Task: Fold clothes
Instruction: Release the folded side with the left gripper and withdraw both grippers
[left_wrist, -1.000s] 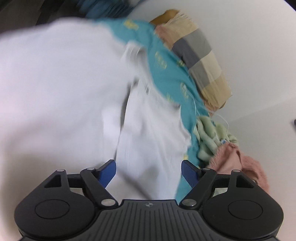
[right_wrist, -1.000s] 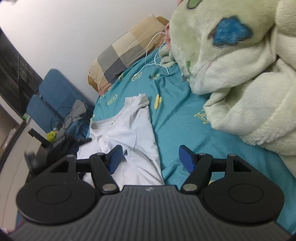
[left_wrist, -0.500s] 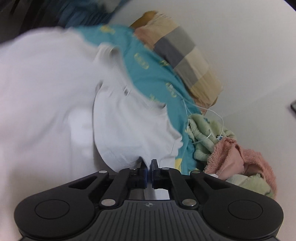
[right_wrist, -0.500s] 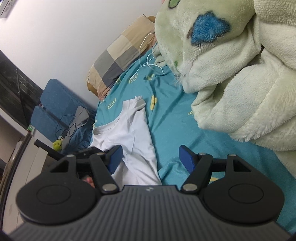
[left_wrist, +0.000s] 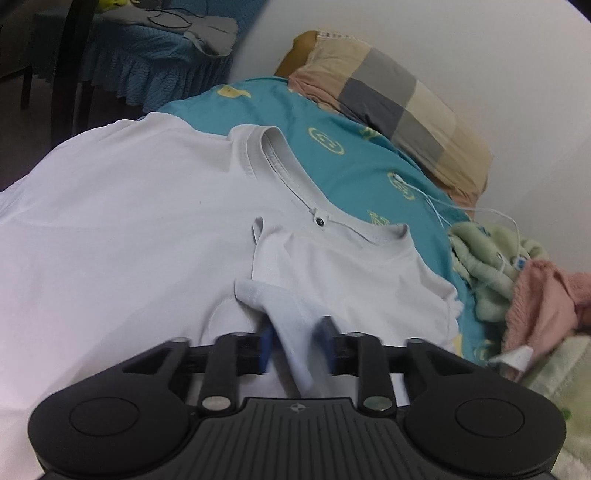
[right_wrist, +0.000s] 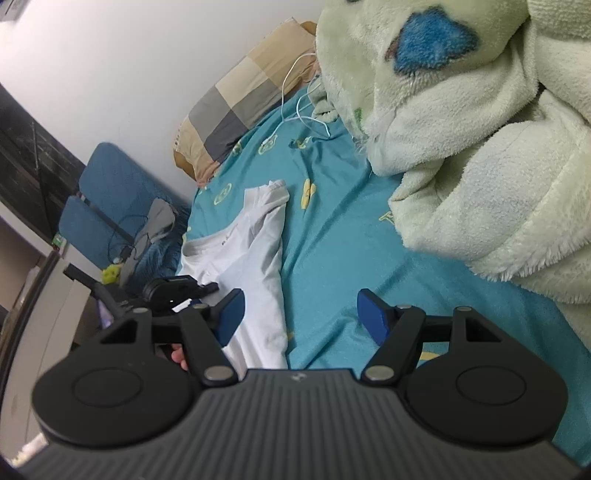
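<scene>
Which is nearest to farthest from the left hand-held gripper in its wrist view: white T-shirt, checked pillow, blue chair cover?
1. White T-shirt: a fold lies between the pads of the left hand-held gripper, which are parted.
2. Checked pillow: farther, ahead to the right, against the wall.
3. Blue chair cover: farthest, upper left, beyond the bed's edge.

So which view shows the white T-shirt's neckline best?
The left wrist view: the white T-shirt fills it, with its collar open toward the camera. In the right wrist view the shirt is small, seen edge-on, its collar only a thin curve.
</scene>
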